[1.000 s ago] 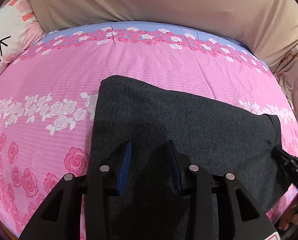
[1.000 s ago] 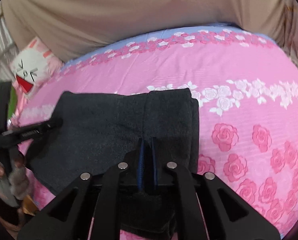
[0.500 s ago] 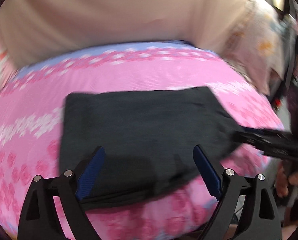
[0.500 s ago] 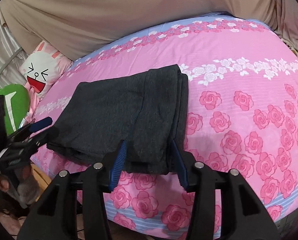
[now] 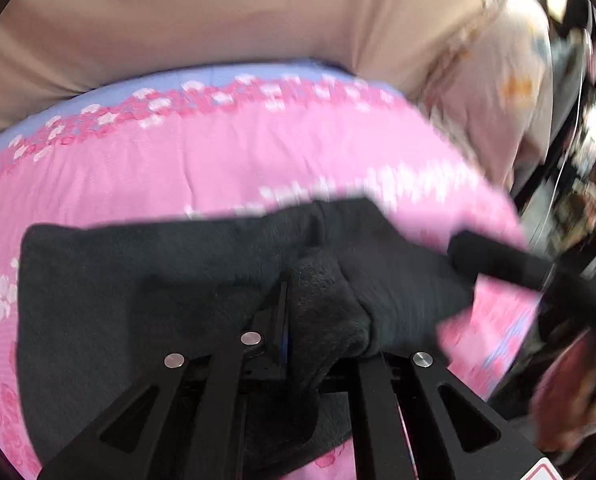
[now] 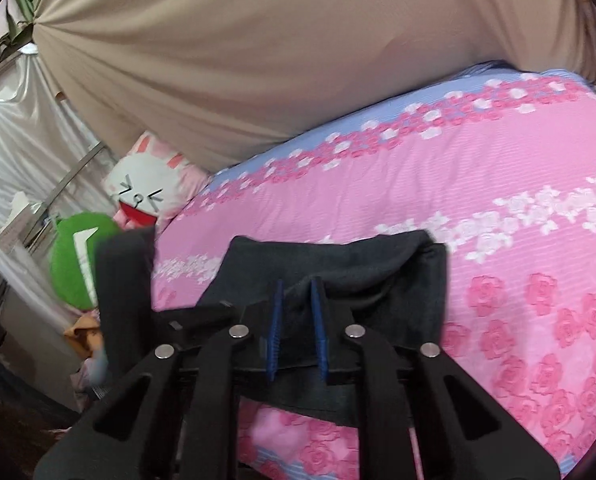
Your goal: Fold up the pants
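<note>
The left gripper has just snapped closed on a bunched ridge of the dark grey pants, the cloth humped up right against its tips and spilling over the right finger. The right gripper has its blue pads narrowly apart and has just been closing, with a fold of the same pants pinched up between them; the pads look pressed into the fabric on both sides. From these two grips the pants spread away over the near edge of the bed, lifted a little at the hem so the pink rose-patterned bedspread shows beneath. The far part of the pants lies flat on the bedspread, well short of the blue band along the bed's far edge. Beyond the bed's left corner sit a white rabbit cushion and a green cushion, and a beige curtain hangs behind.
</note>
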